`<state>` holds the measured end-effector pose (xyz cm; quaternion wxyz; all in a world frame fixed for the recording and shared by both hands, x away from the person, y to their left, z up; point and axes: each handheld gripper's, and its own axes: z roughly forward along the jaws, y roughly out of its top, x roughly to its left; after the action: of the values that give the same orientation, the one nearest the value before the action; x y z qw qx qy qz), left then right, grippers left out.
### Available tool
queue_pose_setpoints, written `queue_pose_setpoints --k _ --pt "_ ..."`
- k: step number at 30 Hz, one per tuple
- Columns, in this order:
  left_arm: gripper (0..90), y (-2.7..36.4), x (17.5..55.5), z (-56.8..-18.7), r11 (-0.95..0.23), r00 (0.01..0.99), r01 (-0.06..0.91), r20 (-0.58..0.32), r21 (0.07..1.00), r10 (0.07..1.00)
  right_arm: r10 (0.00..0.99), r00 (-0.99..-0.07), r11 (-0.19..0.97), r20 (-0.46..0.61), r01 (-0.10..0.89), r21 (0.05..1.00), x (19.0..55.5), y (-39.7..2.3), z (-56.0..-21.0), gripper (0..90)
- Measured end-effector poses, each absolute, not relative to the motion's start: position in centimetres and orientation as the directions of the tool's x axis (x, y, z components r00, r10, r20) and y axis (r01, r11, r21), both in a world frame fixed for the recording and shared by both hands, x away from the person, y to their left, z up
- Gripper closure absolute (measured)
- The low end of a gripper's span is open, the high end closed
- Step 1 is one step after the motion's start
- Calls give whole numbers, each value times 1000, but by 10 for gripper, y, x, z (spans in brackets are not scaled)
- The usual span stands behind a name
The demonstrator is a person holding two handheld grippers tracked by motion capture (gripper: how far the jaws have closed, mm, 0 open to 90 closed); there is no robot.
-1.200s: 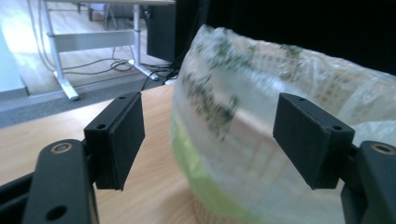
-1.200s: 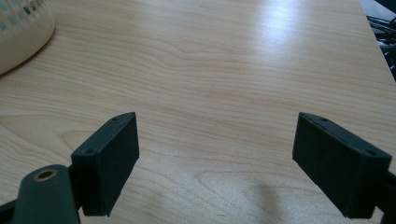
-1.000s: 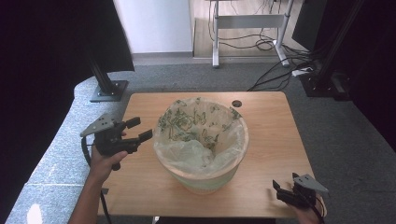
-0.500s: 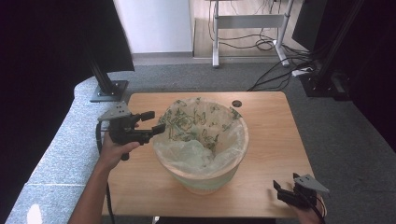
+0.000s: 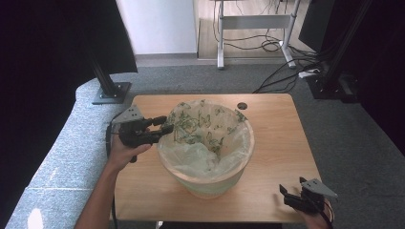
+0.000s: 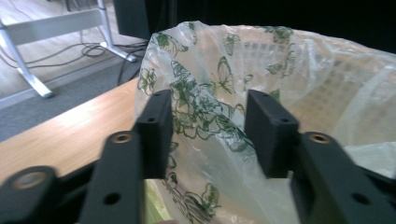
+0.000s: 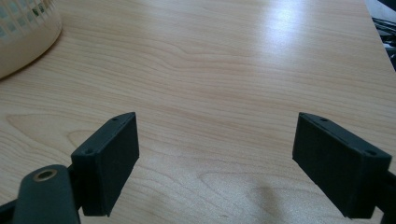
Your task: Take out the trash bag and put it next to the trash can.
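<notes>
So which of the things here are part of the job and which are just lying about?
In the job:
- plastic bag, its edge between the left gripper fingers, which have just been closing
- basket it lines

Just about:
- right gripper, open over the table
- floor cables

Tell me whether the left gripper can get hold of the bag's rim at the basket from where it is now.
Probably yes. The left gripper already has the bag rim's printed plastic between its jaws, which have just been closing; nothing blocks it. Whether the pads press yet is unclear.

Left tongs [image 5: 164, 125] at liner [image 5: 191, 125] rim – closing, right tongs [image 5: 292, 187] open
</notes>
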<state>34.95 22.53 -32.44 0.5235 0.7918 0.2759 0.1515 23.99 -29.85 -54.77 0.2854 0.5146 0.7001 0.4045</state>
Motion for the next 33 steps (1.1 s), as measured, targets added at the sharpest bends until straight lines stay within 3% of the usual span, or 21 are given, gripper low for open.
queue_pose_setpoints --k 13,26,33 --pt "891 216 352 -321 -309 775 296 -38 904 631 952 -304 141 17 489 861 239 -300 -547 147" --pt "900 205 341 -278 -287 799 250 -30 925 601 957 -290 126 20 477 870 238 -303 -545 150" --pt "900 203 339 -278 -275 820 236 -39 932 571 939 -340 96 48 393 914 236 -304 -529 153"
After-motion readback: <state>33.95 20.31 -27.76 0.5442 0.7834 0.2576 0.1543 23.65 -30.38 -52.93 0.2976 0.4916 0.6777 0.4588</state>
